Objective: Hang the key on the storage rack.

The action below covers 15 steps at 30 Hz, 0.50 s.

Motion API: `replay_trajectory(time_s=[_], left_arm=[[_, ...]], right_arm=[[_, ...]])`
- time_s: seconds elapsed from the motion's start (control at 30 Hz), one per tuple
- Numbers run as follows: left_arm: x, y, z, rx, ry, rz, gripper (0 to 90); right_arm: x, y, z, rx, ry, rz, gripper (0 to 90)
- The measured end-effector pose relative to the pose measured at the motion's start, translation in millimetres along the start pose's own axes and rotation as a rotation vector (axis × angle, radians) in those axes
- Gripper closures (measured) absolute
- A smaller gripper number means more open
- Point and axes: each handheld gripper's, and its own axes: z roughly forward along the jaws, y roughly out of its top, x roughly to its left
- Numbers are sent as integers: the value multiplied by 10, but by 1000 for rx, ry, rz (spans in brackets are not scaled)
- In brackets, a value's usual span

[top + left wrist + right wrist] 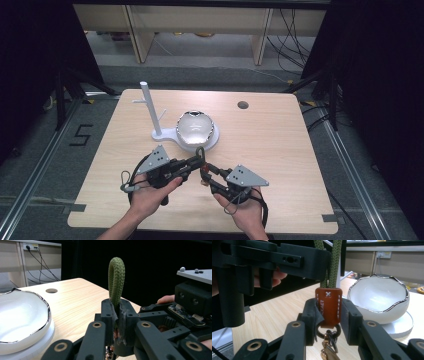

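Lighting's pretty even on the table from overhead, soft shadows only, while everything toward 9 and 3 o'clock in the high view drops into near black. That view is kinda low-res and soft. The bowl throws a bright glare spot, so its inside is blown out. In the left gripper view the green rope loop is sharp against black; the background at 10 o'clock is probably a bit defocused.

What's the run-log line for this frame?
left gripper: shut on green cord loop | right gripper: shut on brown leather tab | keys: hanging | bowl: on white stand
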Motion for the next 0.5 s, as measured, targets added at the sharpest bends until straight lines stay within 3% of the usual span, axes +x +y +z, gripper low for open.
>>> replay_trajectory(time_s=[0.5], left_arm=[[-36,28,-18,8,8,54,834]], right_arm=[[11,29,16,6,9,-24,668]])
